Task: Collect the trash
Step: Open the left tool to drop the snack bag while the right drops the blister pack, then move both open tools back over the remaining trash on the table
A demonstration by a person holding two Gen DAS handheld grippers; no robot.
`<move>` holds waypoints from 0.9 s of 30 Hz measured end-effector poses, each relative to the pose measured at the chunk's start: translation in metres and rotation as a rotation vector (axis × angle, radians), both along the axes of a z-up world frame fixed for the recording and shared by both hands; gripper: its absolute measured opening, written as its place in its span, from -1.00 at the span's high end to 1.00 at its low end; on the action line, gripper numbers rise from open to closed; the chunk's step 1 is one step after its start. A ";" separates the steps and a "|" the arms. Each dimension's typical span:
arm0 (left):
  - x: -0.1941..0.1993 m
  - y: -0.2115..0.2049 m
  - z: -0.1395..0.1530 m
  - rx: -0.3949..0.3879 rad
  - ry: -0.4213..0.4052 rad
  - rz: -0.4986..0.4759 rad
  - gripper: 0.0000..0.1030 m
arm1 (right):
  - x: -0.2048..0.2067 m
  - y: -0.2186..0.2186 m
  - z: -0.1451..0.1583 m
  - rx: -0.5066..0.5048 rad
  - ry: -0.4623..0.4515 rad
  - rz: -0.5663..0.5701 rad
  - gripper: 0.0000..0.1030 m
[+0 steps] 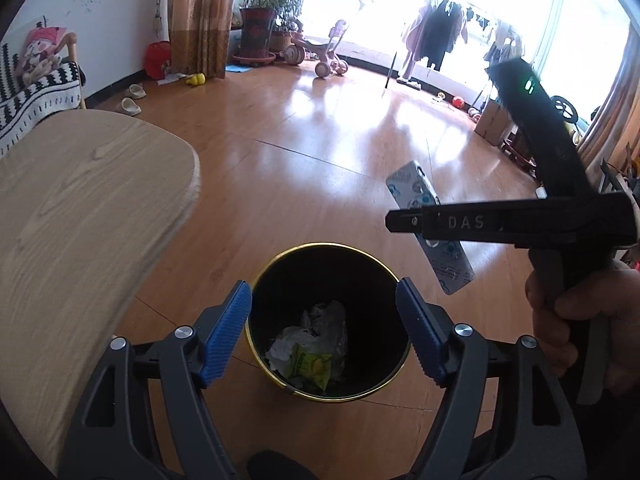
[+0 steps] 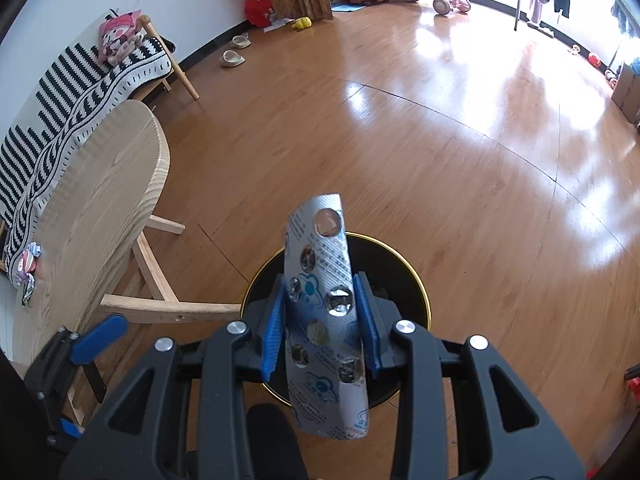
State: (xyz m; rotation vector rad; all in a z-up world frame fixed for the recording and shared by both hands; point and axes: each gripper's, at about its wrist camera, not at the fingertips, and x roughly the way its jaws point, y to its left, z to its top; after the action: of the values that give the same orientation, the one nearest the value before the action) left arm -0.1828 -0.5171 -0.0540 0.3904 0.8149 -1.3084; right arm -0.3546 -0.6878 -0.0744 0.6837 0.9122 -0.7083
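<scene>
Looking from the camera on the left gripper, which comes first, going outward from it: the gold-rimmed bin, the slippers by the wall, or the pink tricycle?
1. Gold-rimmed bin: nearest, right below the open left gripper, on the floor.
2. Slippers: well beyond, to the left by the wall.
3. Pink tricycle: farthest, by the bright window beside the potted plant.

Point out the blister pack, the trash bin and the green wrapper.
blister pack [image 2: 324, 320]: right wrist view, foil face between the gripper pads.
trash bin [image 1: 276, 260]: left wrist view, gold rim at upper left.
green wrapper [image 1: 310, 366]: left wrist view, middle of the wrapper inside the bin.
</scene>
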 end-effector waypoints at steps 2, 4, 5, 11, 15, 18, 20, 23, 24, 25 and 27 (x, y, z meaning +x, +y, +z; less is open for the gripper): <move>0.007 0.006 0.006 -0.013 -0.002 0.016 -0.54 | 0.004 0.000 0.000 0.002 0.010 -0.006 0.21; 0.012 0.013 0.011 -0.023 -0.002 0.037 -0.58 | 0.008 0.002 0.004 -0.005 0.004 -0.008 0.01; 0.018 0.020 0.013 -0.029 -0.001 0.048 -0.59 | 0.011 0.004 0.005 -0.010 0.002 -0.007 -0.11; 0.059 0.063 0.030 -0.064 -0.006 0.156 -0.67 | 0.045 0.028 0.022 -0.043 -0.027 0.062 -0.29; 0.096 0.106 0.040 -0.081 -0.010 0.252 -0.71 | 0.084 0.056 0.034 -0.057 -0.056 0.147 -0.35; 0.127 0.146 0.045 -0.080 -0.031 0.348 -0.72 | 0.120 0.083 0.043 -0.067 -0.084 0.225 -0.37; 0.149 0.175 0.046 -0.071 -0.042 0.427 -0.72 | 0.145 0.103 0.049 -0.072 -0.105 0.282 -0.37; 0.181 0.222 0.045 -0.048 -0.047 0.551 -0.72 | 0.187 0.133 0.058 -0.056 -0.143 0.363 -0.37; 0.189 0.234 0.046 -0.042 -0.048 0.584 -0.72 | 0.201 0.143 0.059 -0.047 -0.154 0.387 -0.37; 0.197 0.250 0.046 -0.037 -0.048 0.620 -0.72 | 0.217 0.156 0.061 -0.038 -0.167 0.415 -0.37; 0.214 0.283 0.047 -0.032 -0.045 0.690 -0.72 | 0.245 0.181 0.062 -0.028 -0.179 0.458 -0.37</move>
State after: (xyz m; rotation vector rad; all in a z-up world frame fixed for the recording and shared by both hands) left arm 0.0315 -0.2341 -0.0075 0.0901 0.7924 -0.6645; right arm -0.1099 -0.5065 -0.0121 0.4792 0.8511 -0.2474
